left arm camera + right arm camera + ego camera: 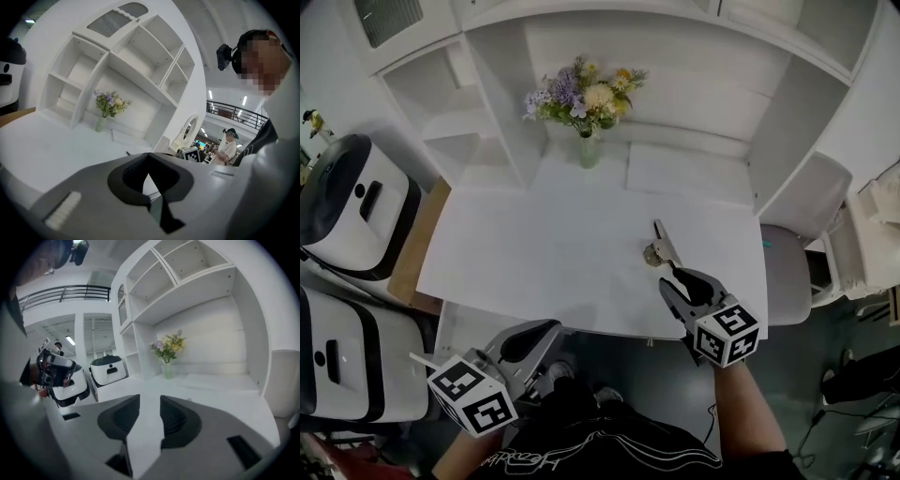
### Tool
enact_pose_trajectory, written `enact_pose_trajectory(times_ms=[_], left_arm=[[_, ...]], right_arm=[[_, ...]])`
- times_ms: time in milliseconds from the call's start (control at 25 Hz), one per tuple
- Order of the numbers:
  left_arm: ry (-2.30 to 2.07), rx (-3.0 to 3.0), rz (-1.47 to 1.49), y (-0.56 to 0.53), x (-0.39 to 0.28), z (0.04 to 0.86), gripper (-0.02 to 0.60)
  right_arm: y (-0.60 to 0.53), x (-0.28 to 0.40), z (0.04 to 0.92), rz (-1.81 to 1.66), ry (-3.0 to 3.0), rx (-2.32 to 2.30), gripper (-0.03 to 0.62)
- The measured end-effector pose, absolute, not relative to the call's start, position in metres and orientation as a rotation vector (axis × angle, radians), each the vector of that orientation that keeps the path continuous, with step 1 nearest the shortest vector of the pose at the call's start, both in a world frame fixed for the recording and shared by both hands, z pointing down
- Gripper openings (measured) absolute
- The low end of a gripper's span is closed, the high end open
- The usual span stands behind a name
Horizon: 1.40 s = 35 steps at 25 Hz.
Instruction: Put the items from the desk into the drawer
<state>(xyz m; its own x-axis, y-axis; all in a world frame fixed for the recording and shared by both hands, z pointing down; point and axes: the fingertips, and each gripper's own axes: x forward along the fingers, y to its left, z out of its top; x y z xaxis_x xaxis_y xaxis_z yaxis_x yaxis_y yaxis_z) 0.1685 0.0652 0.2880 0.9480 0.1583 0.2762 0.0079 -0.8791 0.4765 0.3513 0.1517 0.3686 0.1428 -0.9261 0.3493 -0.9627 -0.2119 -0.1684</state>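
Note:
A small grey metal item (pixel 659 247) with a thin strip sticking up from it lies on the white desk (pixel 534 262), near its front right. My right gripper (pixel 672 279) hovers just in front of that item at the desk's front edge. It is open, with a clear gap between its dark pads (pixel 174 417) and nothing in it. My left gripper (pixel 546 330) sits lower, in front of the desk's front edge toward the left, with its jaws shut and empty (pixel 149 157). No drawer shows in any view.
A vase of flowers (pixel 589 148) stands at the back of the desk under white shelving (pixel 478 112). Two white-and-black appliances (pixel 352 202) (pixel 337 366) stand left of the desk. A grey-seated chair (pixel 787 272) is at the right. A person (pixel 228 146) stands far off.

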Motion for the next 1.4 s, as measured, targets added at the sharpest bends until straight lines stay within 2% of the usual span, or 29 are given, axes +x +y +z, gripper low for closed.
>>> enact_pose_trajectory(times_ms=[200,680,1400], left_arm=[[0.101,2.594,0.476,0.044,0.168,0.301,0.008],[0.05,2.515,0.576,-0.001,0.162,0.336,0.008],[-0.004,2.47,0.562,-0.008,0.14,0.342,0.008]], right_arm=[[0.138,0.38,0.401,0.547,-1.701,2.231,0.146],[0.102,0.423,0.473,0.473,-1.343,2.007,0.152],[0.102,0.427,0.479,0.353,-1.164,1.957,0.046]])
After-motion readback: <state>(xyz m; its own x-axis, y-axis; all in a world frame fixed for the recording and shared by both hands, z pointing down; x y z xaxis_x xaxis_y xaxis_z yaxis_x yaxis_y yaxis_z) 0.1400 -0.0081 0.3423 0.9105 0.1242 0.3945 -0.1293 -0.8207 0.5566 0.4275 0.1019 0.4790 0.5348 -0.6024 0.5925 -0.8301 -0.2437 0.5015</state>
